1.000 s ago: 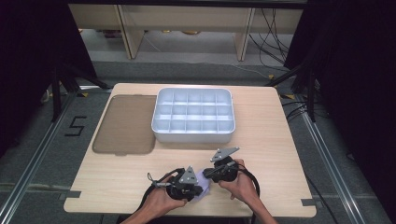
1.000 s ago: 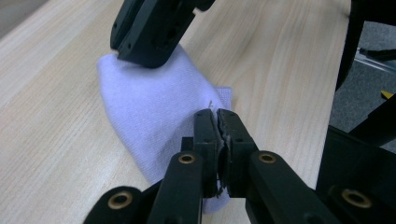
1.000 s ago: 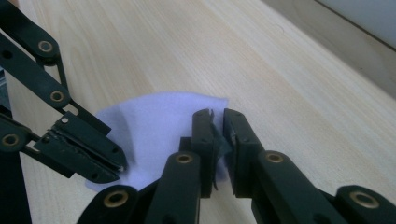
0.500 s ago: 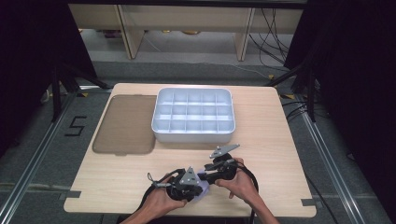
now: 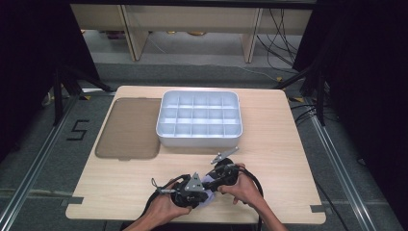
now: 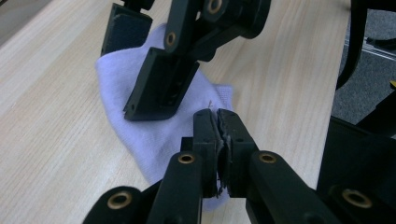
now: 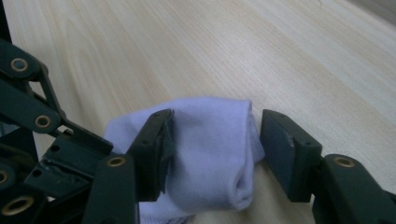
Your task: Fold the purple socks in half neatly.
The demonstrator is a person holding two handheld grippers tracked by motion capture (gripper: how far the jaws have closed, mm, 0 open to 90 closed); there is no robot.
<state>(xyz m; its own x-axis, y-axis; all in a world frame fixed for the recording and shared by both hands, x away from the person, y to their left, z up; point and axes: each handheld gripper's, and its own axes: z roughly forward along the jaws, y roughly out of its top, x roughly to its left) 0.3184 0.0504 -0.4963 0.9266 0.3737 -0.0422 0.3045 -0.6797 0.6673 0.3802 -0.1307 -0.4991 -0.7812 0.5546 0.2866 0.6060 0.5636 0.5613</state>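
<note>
Right gripper view: gripper [image 7: 215, 149] straddles sock [image 7: 210, 154].

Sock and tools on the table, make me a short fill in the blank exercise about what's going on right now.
1. The left tool is shut on the edge of the ____ sock.
2. The right tool straddles the sock with its jaws ____.
3. The white tray is divided into many empty ____.
4. The brown lid lies to the ____ of the tray in the high view.

Missing words: white; open; compartments; left
</note>
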